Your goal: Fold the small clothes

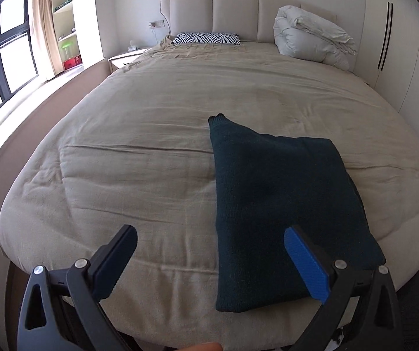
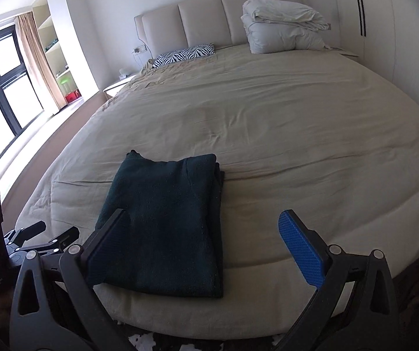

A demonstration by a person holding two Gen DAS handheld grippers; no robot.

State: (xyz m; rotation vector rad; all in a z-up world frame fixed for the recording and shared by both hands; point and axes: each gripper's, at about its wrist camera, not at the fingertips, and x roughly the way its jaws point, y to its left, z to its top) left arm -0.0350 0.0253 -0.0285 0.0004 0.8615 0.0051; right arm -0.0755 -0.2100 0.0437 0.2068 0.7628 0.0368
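A dark green knitted garment [image 1: 276, 213] lies folded into a rectangle on the beige bed cover [image 1: 151, 146], close to the near edge. My left gripper [image 1: 211, 234] hovers above it, open, with nothing between its fingers; the blue pad [image 1: 306, 266] of one finger stands over the garment's near right part. In the right wrist view the same garment [image 2: 168, 219] lies flat under my right gripper [image 2: 203, 216], which is open and apart from the cloth. The left gripper [image 2: 53, 230] shows at the far left, beside the garment and off it.
A folded white duvet [image 1: 311, 38] and a zebra-print pillow [image 1: 206, 38] lie by the padded headboard [image 1: 233, 11]. White wardrobe doors [image 2: 384, 44] line the right side. A window [image 1: 8, 49], curtain and shelves stand at the left, with a nightstand [image 1: 127, 57].
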